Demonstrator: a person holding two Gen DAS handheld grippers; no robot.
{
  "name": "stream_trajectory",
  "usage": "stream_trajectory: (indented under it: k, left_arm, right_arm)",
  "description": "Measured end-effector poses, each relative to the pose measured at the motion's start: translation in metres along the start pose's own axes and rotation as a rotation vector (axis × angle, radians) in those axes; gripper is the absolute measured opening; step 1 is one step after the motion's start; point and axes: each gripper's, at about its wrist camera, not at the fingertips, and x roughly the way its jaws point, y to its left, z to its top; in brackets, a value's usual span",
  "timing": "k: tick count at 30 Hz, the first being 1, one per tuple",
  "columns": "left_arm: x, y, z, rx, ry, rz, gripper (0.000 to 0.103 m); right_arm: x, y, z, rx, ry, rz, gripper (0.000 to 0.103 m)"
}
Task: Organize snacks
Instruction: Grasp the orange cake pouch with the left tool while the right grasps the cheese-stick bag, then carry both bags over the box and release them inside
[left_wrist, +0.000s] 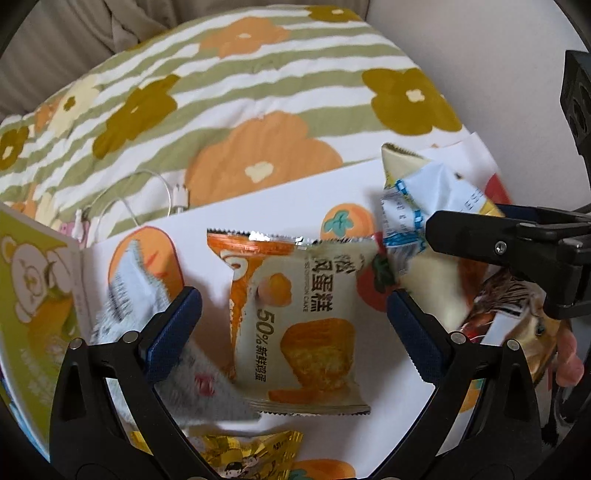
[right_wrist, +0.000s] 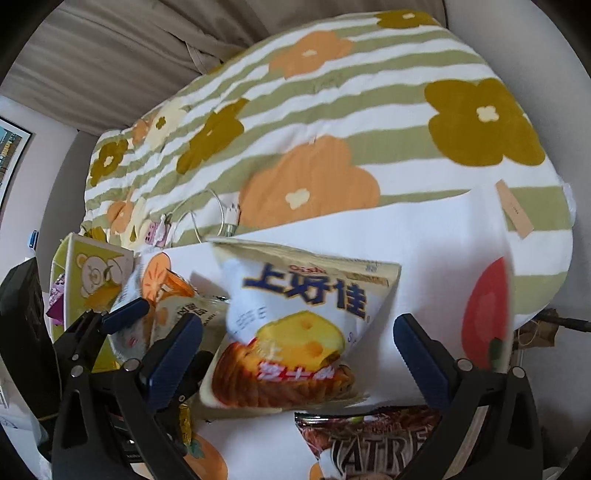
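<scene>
Between the spread blue-padded fingers of your left gripper (left_wrist: 293, 306) lies the orange-and-cream chiffon cake packet (left_wrist: 295, 325), flat on the white sheet printed with persimmons (left_wrist: 280, 206), its long side running from twelve to six o'clock so the jaws could close across its narrow width. Nothing is clamped there; the pads stand clear of both edges, which reads as a lining-up rather than a grasp. At about eight o'clock a pale grey-white wrapper (left_wrist: 147, 332) lies partly under the left finger, and a gold foil packet (left_wrist: 251, 454) peeks out at six. Your right gripper (right_wrist: 297, 345) is likewise wide apart, straddling the white-and-blue cheese-picture crisp bag (right_wrist: 295, 332), which looks puffed and tilted, blurred enough that you cannot tell whether it rests fully on the sheet. A dark brown snack bag (right_wrist: 369, 443) sits at six o'clock in that view. At nine o'clock stands the green bear-printed box (right_wrist: 92, 280), probably the place snacks are meant to go. Everything lies on a bed with a striped flowered quilt (right_wrist: 332, 129), so expect soft, uneven support when you press down.
</scene>
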Motion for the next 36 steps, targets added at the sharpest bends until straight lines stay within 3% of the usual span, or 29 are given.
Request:
stream_trajectory:
  k: [6,8,12,15,20,24,36]
  left_arm:
    - [0.018,0.0,-0.009,0.015,0.053,0.03,0.076]
    - [0.02,0.0,-0.011,0.01,0.06,0.008,0.068]
    - [0.02,-0.002,-0.01,0.006,0.051,0.009,0.064]
    - [0.019,-0.001,-0.009,-0.003,0.049,0.004,0.063]
    - [0.014,-0.002,-0.008,-0.008,0.031,0.001,0.062]
    - [0.005,-0.004,-0.005,-0.005,0.005,-0.003,0.062]
    - [-0.046,-0.023,0.001,0.003,-0.11,-0.039,0.062]
  right_arm:
    - [0.014,-0.002,0.0,-0.001,0.032,-0.003,0.103]
    - [0.015,-0.004,0.0,0.002,0.033,0.005,0.103]
    - [0.016,-0.002,0.001,-0.013,0.039,-0.006,0.102]
    - [0.018,-0.001,0.0,-0.023,0.052,-0.002,0.092]
    - [0.017,0.002,-0.003,-0.034,0.041,0.037,0.063]
    - [0.009,0.005,-0.005,-0.066,0.013,-0.001,0.061]
    - [-0.049,0.002,-0.01,-0.05,-0.117,-0.008,0.06]
